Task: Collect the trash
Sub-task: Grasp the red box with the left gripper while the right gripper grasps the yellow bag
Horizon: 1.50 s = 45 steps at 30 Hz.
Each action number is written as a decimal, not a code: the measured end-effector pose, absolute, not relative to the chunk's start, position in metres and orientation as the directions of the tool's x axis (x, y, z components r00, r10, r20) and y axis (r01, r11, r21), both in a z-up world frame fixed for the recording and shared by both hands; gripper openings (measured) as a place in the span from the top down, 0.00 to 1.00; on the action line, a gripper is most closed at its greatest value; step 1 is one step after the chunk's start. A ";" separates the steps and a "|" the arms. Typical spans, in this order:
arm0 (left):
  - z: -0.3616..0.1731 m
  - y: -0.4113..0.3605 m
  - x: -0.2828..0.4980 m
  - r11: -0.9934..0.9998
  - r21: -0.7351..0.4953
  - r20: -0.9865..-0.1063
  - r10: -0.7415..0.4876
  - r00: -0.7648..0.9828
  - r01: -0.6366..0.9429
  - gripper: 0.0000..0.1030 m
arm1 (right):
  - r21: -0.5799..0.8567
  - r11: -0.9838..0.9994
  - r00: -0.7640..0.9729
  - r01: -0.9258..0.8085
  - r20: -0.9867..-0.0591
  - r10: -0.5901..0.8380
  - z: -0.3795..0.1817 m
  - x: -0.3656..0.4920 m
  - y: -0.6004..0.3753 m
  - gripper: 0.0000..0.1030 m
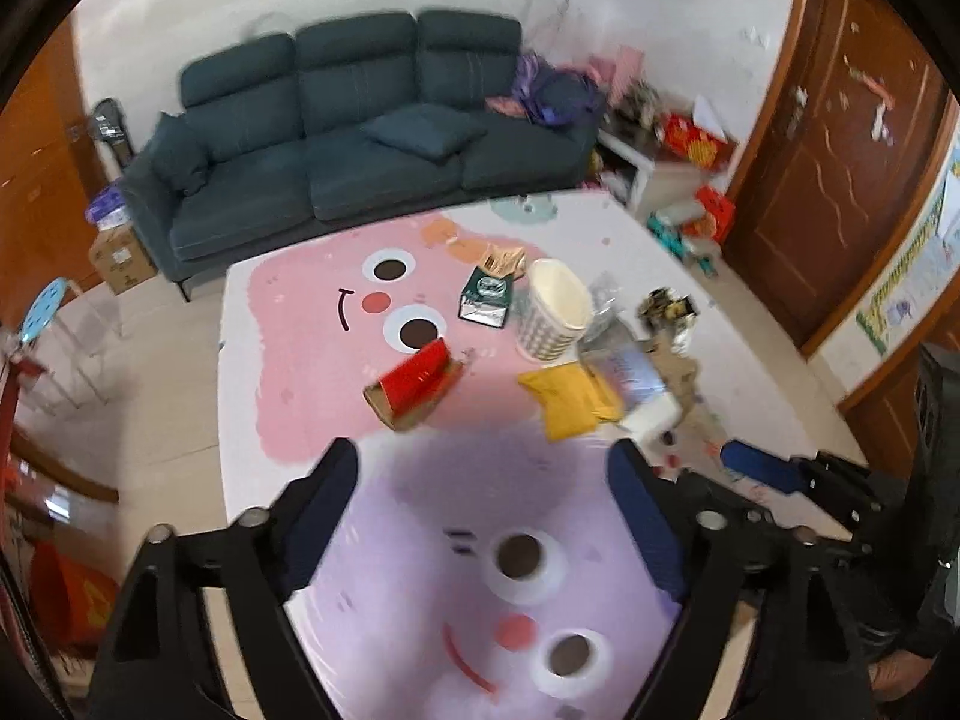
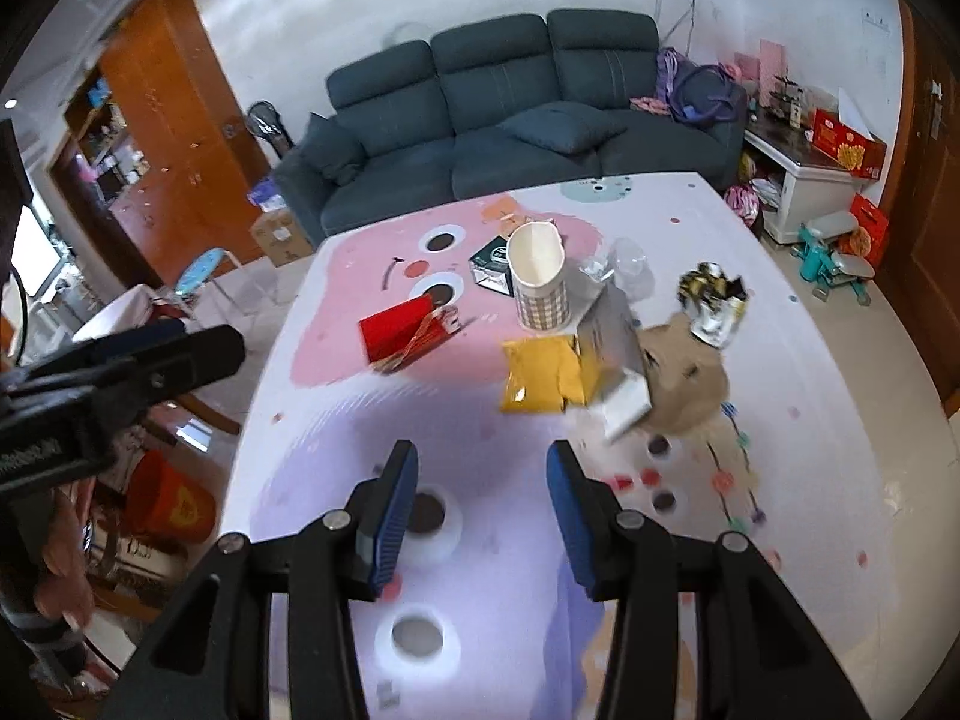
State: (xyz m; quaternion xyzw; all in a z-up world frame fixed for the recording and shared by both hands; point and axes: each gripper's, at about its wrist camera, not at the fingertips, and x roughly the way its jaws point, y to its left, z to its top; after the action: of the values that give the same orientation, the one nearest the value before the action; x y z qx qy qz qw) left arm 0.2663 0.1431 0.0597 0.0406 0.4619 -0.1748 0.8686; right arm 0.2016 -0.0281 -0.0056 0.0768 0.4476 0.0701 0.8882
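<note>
A worktop (image 2: pixel 336 360) covered in a pale cloth printed with pink and lilac cartoon faces fills both views. The left gripper (image 1: pixel 483 474) hangs over the lilac face, its jaws spread wide with nothing between them. The right gripper (image 2: pixel 483 474) does likewise – its jaws are parted, less widely, and empty.

The trash lies further along the worktop, apart from both grippers. Nearest is a crumpled yellow plastic packet (image 2: pixel 540 375). To its left, a torn red cardboard box (image 2: pixel 399 333) lies on its side. To its right, a white and grey carton (image 2: pixel 618 360) leans, with a brown paper bag (image 2: pixel 690 378) and a crinkled black-and-gold foil wrapper (image 2: pixel 714 300) beyond. A small cream bin with a checked pattern (image 2: pixel 540 282) stands upright behind the yellow packet, with a dark green packet (image 2: pixel 492 267) just to its left.

Behind the worktop stands a dark teal three-seat sofa (image 2: pixel 516 120).
</note>
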 end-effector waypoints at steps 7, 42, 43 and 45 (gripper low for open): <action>0.014 0.145 0.355 0.900 -0.067 -0.858 -0.272 0.435 0.431 0.08 | 0.141 0.990 0.542 0.005 -0.832 0.116 -0.048 0.279 -0.018 0.48; -0.115 0.136 0.423 0.894 -0.105 -0.955 -0.213 0.207 0.435 0.54 | 0.079 0.994 0.429 0.073 -0.902 0.040 -0.127 0.339 -0.015 0.68; -0.114 0.138 0.421 0.896 -0.112 -0.954 -0.217 0.205 0.430 0.56 | 0.094 0.993 0.428 0.076 -0.902 0.053 -0.127 0.337 -0.016 0.70; -0.113 0.137 0.416 0.898 -0.118 -0.954 -0.221 0.202 0.424 0.61 | 0.136 0.987 0.429 0.083 -0.899 0.088 -0.125 0.334 -0.018 0.72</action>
State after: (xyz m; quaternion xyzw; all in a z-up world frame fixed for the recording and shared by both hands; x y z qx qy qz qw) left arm 0.4156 0.1371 -0.1125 0.0851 0.5961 -0.2093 0.7705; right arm 0.3337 -0.0177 -0.1250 0.0800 0.5341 0.0017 0.8416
